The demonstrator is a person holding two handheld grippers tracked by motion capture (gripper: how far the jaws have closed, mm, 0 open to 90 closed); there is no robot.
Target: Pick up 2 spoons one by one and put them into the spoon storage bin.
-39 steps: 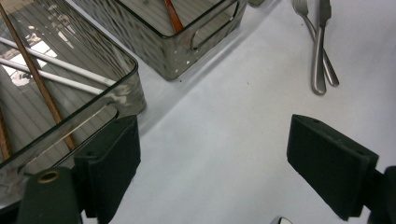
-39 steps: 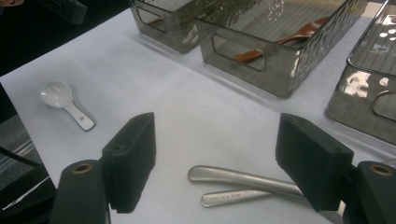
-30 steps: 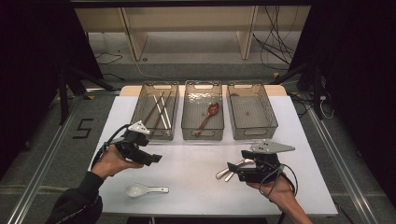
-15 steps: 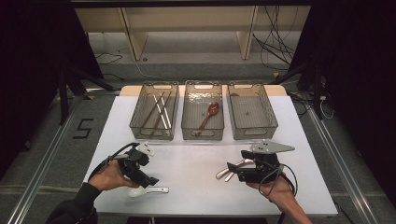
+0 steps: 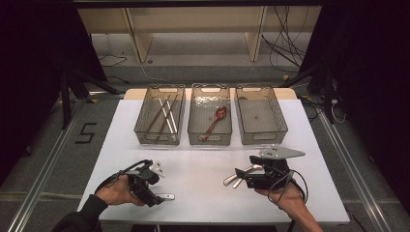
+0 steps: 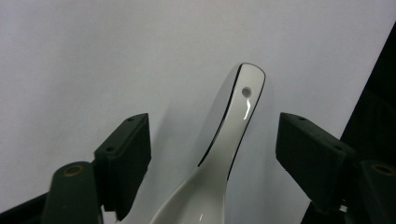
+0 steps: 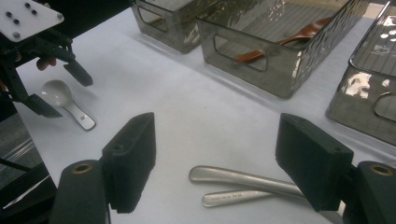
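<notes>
Three clear bins are lined up at the far side of the white tabletop, chopsticks seen in the left one and a brown spoon in the middle. The left gripper is lowered over a white ceramic spoon near the front edge; its jaws have just been closing, yet gaps remain on both sides of the handle. The right gripper is held wide open over two metal handles, gripping nothing. Judged step: grasping; next, the handle must be pinched squarely before lifting.

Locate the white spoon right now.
The white spoon lies on the table at the near left corner, between the open left gripper jaws, untouched.
</notes>
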